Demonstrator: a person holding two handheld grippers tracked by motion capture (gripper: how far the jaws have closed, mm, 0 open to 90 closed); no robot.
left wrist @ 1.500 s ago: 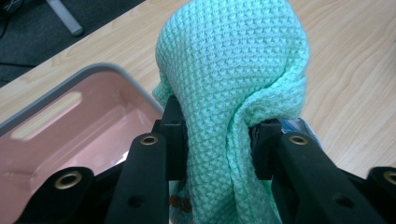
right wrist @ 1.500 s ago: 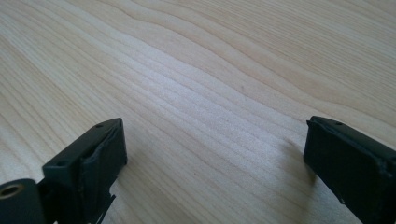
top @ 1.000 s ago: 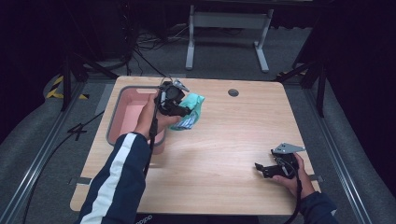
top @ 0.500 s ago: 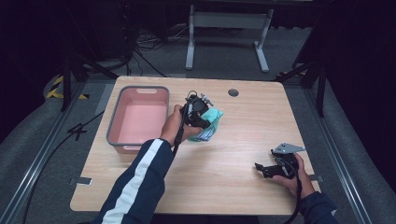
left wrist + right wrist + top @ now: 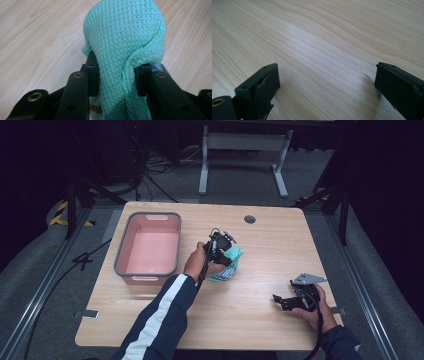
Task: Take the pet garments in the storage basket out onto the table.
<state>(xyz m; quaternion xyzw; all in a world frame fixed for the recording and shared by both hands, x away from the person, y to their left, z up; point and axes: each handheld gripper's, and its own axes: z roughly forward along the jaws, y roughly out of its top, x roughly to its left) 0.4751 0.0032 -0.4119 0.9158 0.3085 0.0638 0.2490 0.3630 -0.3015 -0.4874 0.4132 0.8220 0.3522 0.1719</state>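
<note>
A lab: railed floor (image 5: pixel 40 290), cables, dark surroundings

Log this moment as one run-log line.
left gripper: shut on mint cloth, low over table | right gripper: open, empty, near table's right edge | pink bin: empty

Knitted mint-green cloth (image 5: pixel 125 37), rough and waffle-textured; smooth, pale, matt wood-grain table (image 5: pixel 324 37); beside cloth, pink plastic bin (image 5: pixel 150 270), grey-rimmed, smooth.

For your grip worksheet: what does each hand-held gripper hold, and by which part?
The left hand-held gripper clamps a mint-green knitted cloth around its bunched lower part. The right hand-held gripper holds nothing.
</note>
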